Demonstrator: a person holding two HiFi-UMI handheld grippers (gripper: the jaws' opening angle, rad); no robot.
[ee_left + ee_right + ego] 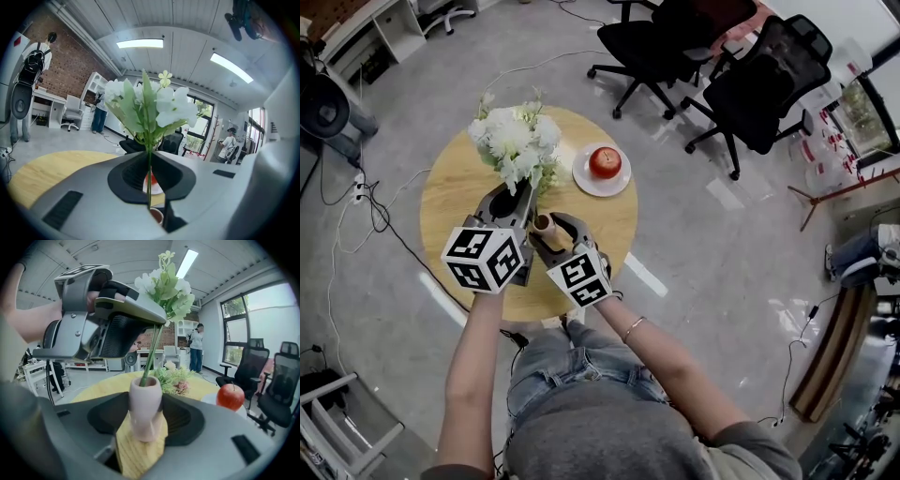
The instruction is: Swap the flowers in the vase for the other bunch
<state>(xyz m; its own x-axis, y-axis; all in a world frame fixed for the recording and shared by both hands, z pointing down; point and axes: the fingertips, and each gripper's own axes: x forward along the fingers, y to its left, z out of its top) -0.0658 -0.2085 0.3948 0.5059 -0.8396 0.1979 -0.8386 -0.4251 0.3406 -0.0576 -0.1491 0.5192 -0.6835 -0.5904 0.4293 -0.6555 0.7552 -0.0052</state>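
A bunch of white flowers (514,139) (150,105) (166,284) stands over a small pale pink vase (544,223) (145,404) on the round wooden table (455,192). My left gripper (517,199) (150,187) (161,319) is shut on the green stems (149,173). The stems' lower ends reach down into the vase mouth. My right gripper (546,228) (145,416) is shut on the vase, a jaw against each side. A second bunch (176,378), green with a pink bloom, lies on the table behind the vase.
A red apple (605,161) (230,397) sits on a white plate (581,178) to the right of the flowers. Black office chairs (750,84) stand beyond the table on the grey floor. People stand far off in the room.
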